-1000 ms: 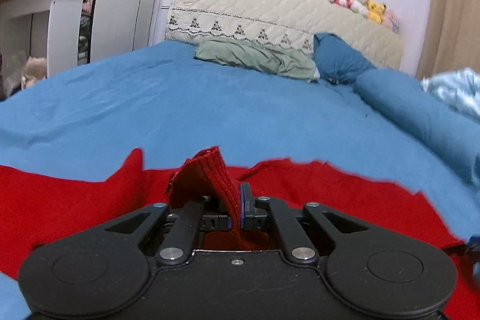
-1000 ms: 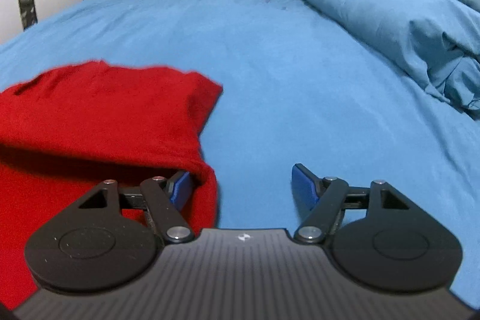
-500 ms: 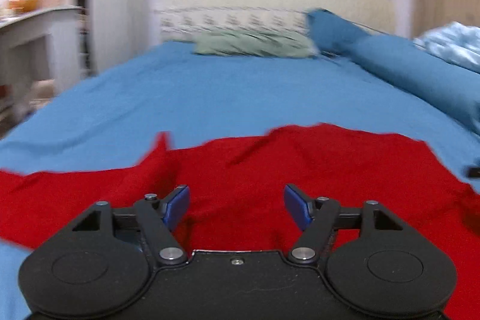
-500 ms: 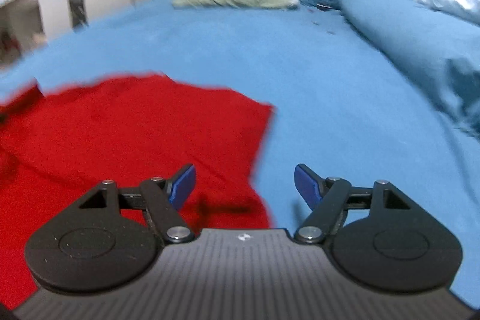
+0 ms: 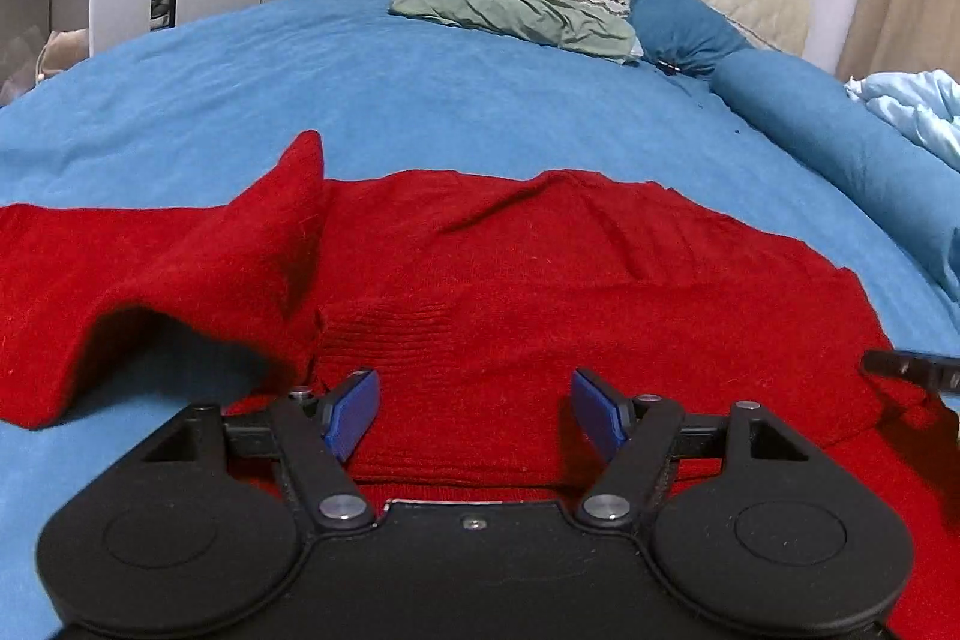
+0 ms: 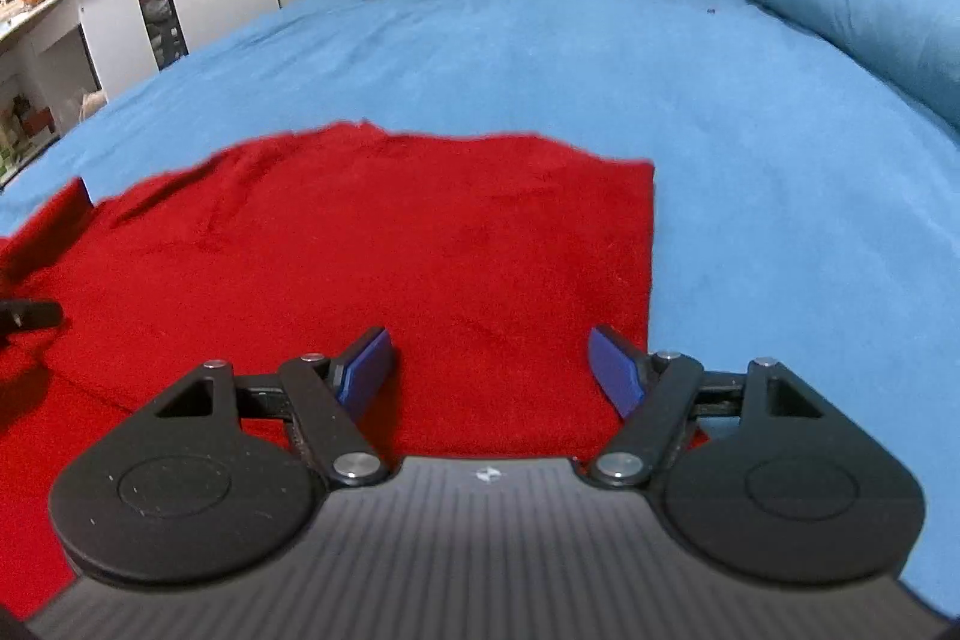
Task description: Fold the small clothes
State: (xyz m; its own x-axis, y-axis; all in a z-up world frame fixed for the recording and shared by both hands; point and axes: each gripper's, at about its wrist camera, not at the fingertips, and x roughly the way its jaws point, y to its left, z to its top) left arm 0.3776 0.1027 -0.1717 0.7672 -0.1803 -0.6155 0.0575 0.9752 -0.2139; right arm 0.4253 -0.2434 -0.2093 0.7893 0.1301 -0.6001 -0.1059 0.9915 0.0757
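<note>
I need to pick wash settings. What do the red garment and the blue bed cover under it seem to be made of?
The red garment looks like a knit, probably wool or acrylic: matte and fuzzy, with fine stray fibres and a ribbed band near the left gripper. The blue bed cover looks like a soft, matte napped fabric, perhaps fleece or brushed cotton; the fibre cannot be told from here.

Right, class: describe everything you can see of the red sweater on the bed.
The red sweater is a fuzzy knit with a ribbed band near the left gripper. It lies mostly flat on the blue bedsheet, one sleeve folded across and partly lifted, casting a shadow. Its right edge looks straight. Both grippers, left and right, hover over it with jaws open, holding nothing.
</note>
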